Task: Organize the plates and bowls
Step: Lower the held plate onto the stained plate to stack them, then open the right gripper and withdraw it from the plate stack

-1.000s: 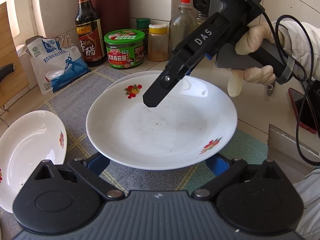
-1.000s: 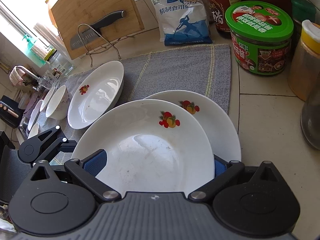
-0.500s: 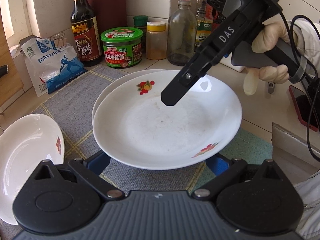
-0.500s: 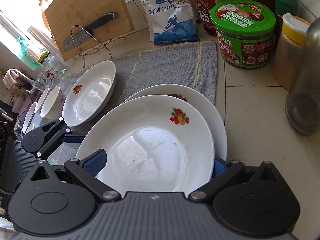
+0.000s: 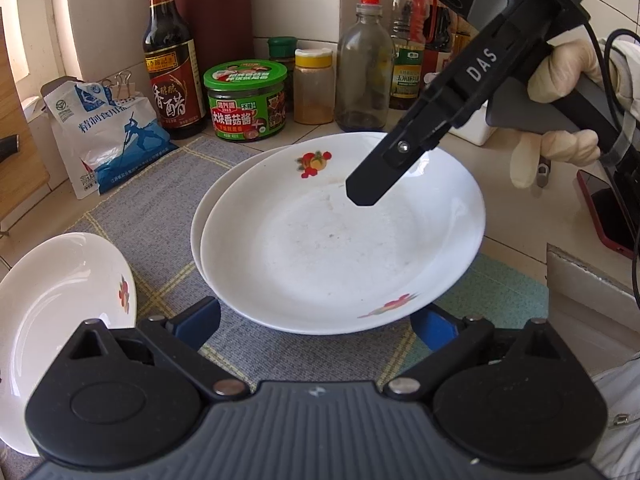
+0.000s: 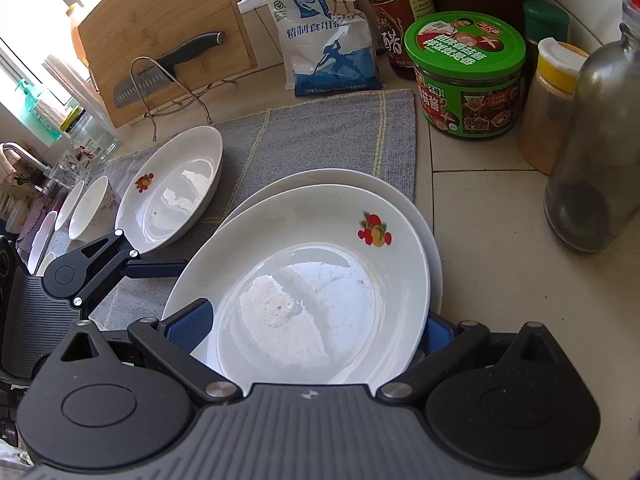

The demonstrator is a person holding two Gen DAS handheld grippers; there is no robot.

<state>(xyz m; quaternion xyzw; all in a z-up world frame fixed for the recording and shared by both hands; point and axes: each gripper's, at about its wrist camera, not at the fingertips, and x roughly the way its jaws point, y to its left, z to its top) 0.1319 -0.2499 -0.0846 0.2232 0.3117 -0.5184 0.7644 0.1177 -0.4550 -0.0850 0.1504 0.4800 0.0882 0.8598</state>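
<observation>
A white plate with fruit decals [image 5: 340,248] [image 6: 320,264] sits almost squarely over a second white plate [image 5: 199,220] [image 6: 320,178] on the grey mat [image 5: 152,200]. I cannot tell whether the two touch. My left gripper [image 5: 316,320] is open, its blue fingers spread wide under the plate's near rim. From the opposite side my right gripper [image 6: 312,324] is open too, with the plate lying across its gap. In the left wrist view one of its fingers [image 5: 364,192] hangs over the plate's far half. A third decal plate [image 5: 60,300] [image 6: 176,188] lies to the left.
Behind the plates stand a green-lidded jar [image 5: 246,104], a vinegar bottle [image 5: 172,72], several other bottles and a salt bag [image 5: 108,136]. A cutting board with a knife [image 6: 160,44] leans at the back left. Small bowls [image 6: 90,208] sit further left. A red phone [image 5: 604,208] lies to the right.
Both grippers and the top plate have moved toward the bottles, over the lower plate. That plate's decal, visible a second ago, is now covered, and only its rim shows.
</observation>
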